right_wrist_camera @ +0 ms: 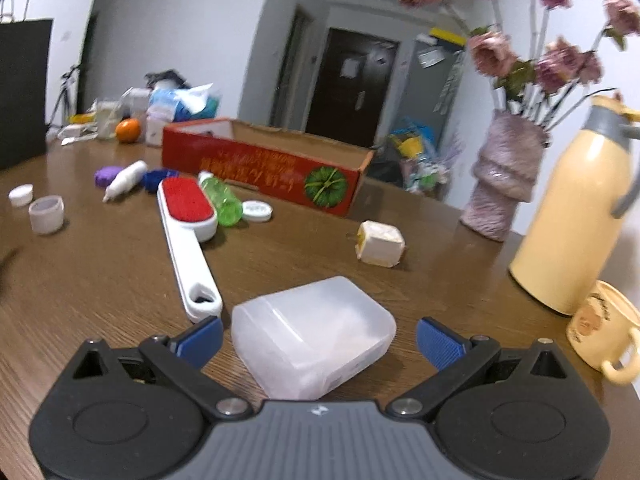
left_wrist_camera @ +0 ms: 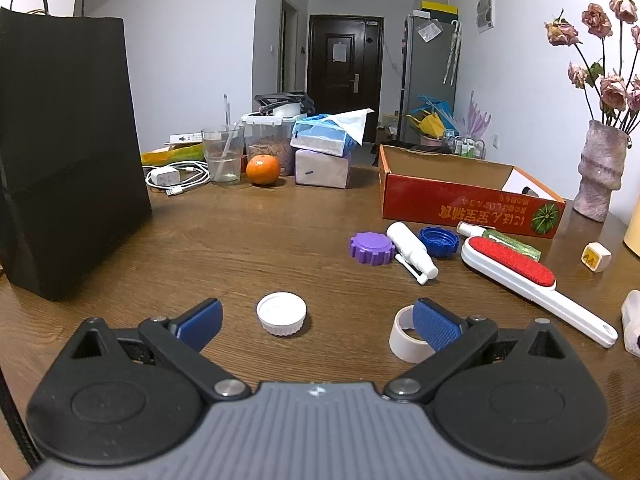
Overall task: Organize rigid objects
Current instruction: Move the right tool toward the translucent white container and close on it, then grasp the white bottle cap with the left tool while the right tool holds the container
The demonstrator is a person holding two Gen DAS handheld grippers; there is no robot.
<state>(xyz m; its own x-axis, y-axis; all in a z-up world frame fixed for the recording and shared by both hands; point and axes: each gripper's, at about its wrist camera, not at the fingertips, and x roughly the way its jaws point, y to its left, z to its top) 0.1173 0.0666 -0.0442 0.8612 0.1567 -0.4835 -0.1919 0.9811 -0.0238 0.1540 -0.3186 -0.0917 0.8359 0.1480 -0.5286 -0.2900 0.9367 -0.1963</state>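
Observation:
My left gripper (left_wrist_camera: pixel 318 322) is open low over the wooden table, with a white bottle cap (left_wrist_camera: pixel 281 313) lying between its blue fingers and a white tape roll (left_wrist_camera: pixel 408 334) just behind its right finger. Beyond lie a purple lid (left_wrist_camera: pixel 371 248), a white spray bottle (left_wrist_camera: pixel 412 250), a blue lid (left_wrist_camera: pixel 439 241), a green bottle (left_wrist_camera: pixel 504 242) and a red-and-white lint brush (left_wrist_camera: pixel 528 276). The open red cardboard box (left_wrist_camera: pixel 464 196) stands behind them. My right gripper (right_wrist_camera: pixel 320 340) is open around a translucent white plastic case (right_wrist_camera: pixel 312 340), without touching it.
A black paper bag (left_wrist_camera: pixel 68 152) stands at the left. A glass, an orange (left_wrist_camera: pixel 263 169), tissue packs and cables crowd the far edge. At the right stand a vase of dried roses (right_wrist_camera: pixel 504 176), a yellow thermos (right_wrist_camera: pixel 576 216), a yellow mug (right_wrist_camera: pixel 604 332) and a small white cube (right_wrist_camera: pixel 380 248).

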